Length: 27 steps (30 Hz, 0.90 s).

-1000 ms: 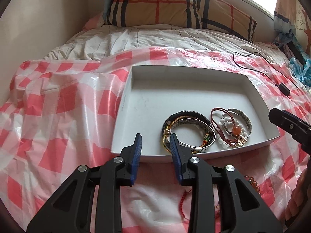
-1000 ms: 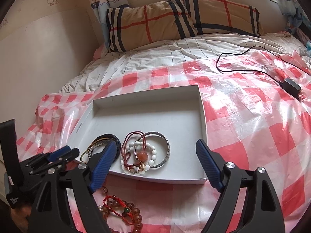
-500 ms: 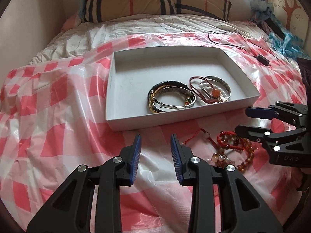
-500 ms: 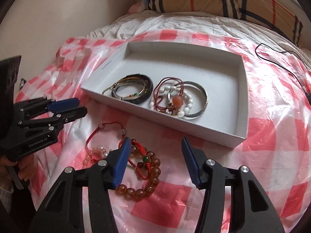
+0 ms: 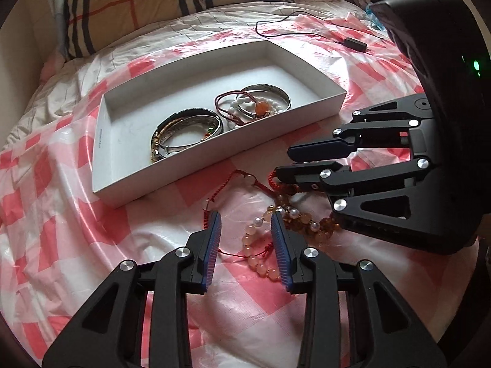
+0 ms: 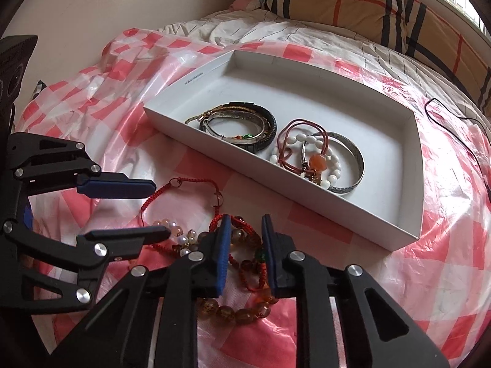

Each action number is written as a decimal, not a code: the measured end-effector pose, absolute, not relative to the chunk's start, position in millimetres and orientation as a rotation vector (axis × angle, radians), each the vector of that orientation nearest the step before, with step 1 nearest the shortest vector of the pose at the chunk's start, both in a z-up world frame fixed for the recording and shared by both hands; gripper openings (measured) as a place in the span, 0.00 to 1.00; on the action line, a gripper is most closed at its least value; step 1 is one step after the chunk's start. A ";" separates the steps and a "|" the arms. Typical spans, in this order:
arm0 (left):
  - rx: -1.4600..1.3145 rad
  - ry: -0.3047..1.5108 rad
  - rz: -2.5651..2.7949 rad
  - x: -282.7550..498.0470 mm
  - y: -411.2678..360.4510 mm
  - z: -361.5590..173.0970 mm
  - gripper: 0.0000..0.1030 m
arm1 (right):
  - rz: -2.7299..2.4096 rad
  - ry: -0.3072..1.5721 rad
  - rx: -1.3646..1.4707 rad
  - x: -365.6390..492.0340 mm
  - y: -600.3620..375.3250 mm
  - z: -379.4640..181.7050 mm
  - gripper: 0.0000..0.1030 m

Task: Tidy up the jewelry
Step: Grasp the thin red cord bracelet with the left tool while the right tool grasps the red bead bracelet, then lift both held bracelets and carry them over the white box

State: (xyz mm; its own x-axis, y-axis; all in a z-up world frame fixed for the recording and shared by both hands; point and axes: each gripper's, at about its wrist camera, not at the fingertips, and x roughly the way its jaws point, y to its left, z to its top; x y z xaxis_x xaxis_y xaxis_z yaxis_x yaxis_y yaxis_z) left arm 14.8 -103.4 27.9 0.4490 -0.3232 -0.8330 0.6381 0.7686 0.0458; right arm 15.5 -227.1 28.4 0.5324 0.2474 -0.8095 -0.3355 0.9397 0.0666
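Note:
A white tray on the bed holds dark and silver bangles and a white-bead bracelet with red cord; the tray shows in the right wrist view too. In front of it lies a heap: pink-bead bracelet, red cord bracelet, amber-bead bracelet. My left gripper is open, low over the pink beads. My right gripper is open, its fingers straddling the red cord and amber beads without gripping them.
A red-checked plastic sheet covers the bed. A plaid pillow lies at the head. A black cable with an adapter lies beyond the tray. A wall runs along the left.
Both grippers have moved down and forward onto the bracelet heap. The right gripper's jaws have narrowed around the red cord and amber beads. The left gripper's opening is wider.

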 end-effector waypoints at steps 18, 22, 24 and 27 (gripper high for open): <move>0.319 0.957 -0.443 54.2 -101.9 11.5 0.40 | 0.376 0.950 -0.043 19.5 -233.0 31.3 0.38; 0.370 0.960 -0.490 46.5 -107.8 12.3 0.09 | 0.425 0.982 -0.035 17.9 -231.8 29.7 0.06; 0.336 0.966 -0.523 44.2 -104.2 16.8 0.09 | 0.448 0.980 0.027 14.7 -242.3 33.4 0.04; 0.230 0.954 -0.561 45.2 -90.5 29.2 0.09 | 0.481 0.937 0.125 10.5 -256.6 43.7 0.04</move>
